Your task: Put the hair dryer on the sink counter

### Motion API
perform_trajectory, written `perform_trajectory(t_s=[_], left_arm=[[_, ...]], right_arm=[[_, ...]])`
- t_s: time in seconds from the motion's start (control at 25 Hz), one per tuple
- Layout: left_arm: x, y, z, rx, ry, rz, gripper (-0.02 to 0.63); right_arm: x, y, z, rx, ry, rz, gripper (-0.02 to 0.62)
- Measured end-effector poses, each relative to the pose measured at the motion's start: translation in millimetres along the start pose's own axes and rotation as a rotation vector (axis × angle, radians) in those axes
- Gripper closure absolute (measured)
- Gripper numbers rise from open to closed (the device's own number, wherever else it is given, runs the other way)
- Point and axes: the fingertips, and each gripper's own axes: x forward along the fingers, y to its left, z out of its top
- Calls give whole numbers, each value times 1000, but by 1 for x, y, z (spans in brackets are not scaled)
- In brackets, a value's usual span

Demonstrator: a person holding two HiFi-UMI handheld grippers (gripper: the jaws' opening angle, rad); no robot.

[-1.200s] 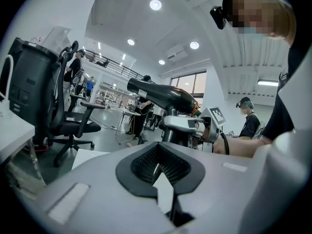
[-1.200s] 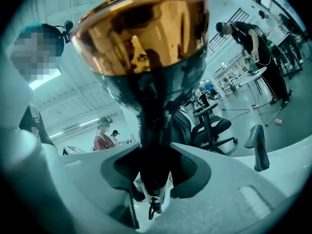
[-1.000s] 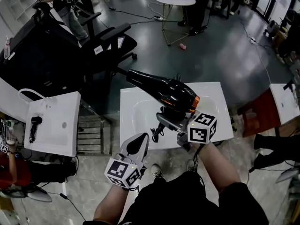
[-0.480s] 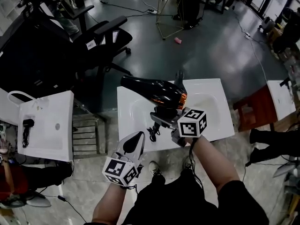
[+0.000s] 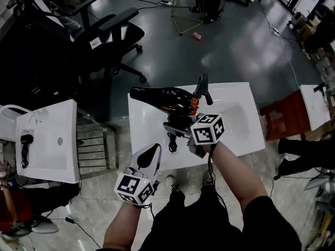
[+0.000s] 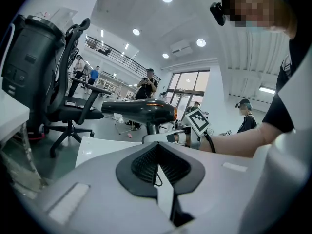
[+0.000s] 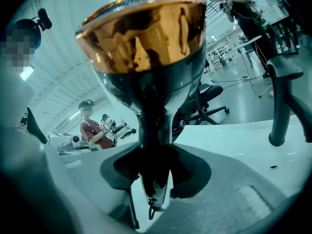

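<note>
The black hair dryer (image 5: pixel 165 98) with a copper ring at its rear hangs level over the white sink counter (image 5: pixel 241 135), nozzle pointing left. My right gripper (image 5: pixel 178 125) is shut on its handle from below. In the right gripper view the dryer (image 7: pixel 146 48) fills the middle, its handle running down between the jaws of my right gripper (image 7: pixel 153 179). A short loop of cord (image 5: pixel 171 143) dangles under the handle. My left gripper (image 5: pixel 153 151) sits at the counter's near edge, shut and holding nothing. It looks toward the dryer (image 6: pixel 141 112).
A black faucet (image 5: pixel 202 88) stands at the counter's far edge, just right of the dryer. A second white sink (image 5: pixel 47 140) to the left has another dryer (image 5: pixel 24 148) lying on it. A black office chair (image 5: pixel 104 35) stands beyond. A brown stool (image 5: pixel 285 122) is at the right.
The right gripper has brought the hair dryer lower and further over the counter, closer to the faucet. The left gripper has stayed by the near edge.
</note>
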Motion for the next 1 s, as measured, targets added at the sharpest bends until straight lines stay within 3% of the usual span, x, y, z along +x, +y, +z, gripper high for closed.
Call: perform_trajectory(t_s=[0.68, 1.0], left_arm=[[19, 15, -19, -48, 29, 13, 603], [24, 23, -27, -71, 41, 25, 603]], right_arm=[[40, -61, -35, 165, 122, 18, 451], [46, -78, -30, 232, 60, 18, 453]])
